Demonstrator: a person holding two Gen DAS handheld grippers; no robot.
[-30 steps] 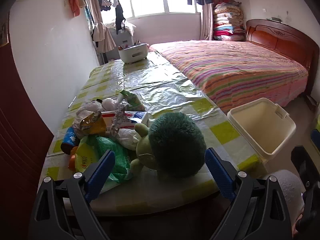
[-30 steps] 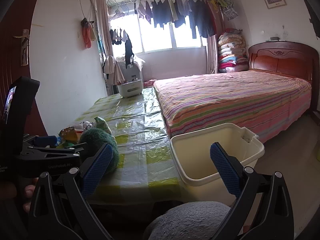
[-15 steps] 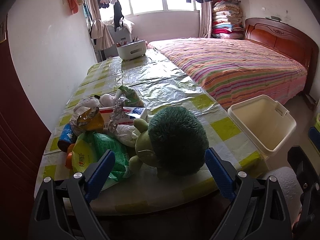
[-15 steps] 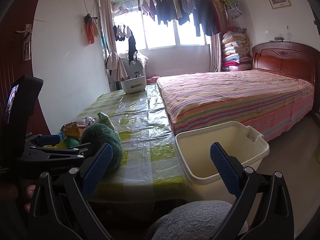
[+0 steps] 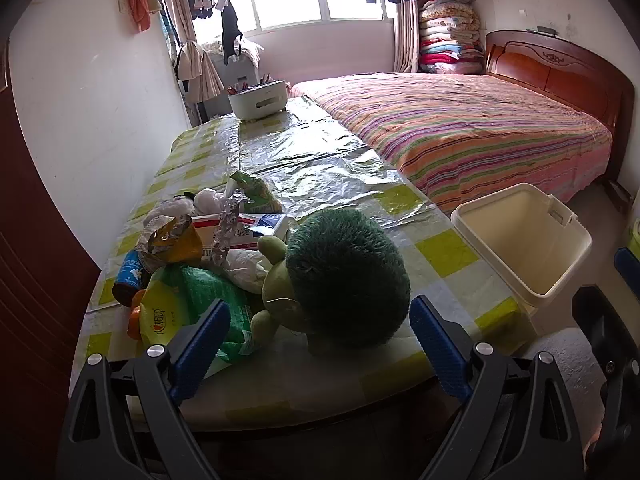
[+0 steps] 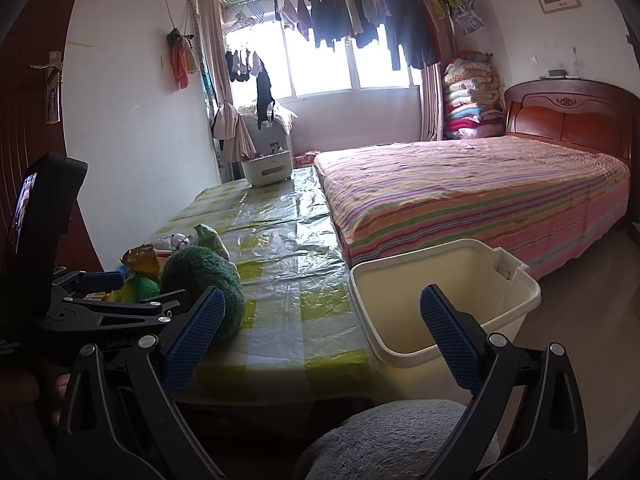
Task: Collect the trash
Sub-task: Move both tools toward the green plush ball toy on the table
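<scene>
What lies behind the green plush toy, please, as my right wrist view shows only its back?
Observer: A flat red, white and blue box lies just behind the plush toy.
Operator: Thank you; is the left gripper holding anything?
Observer: No, it is open and empty, short of the toy, a green and yellow bag beside its left finger.
Operator: And the cream bin?
Observer: The left wrist view looks deeper into it; no trash shows inside.

Striped bed [image 5: 460,128], green plush toy [image 5: 344,280]
</scene>
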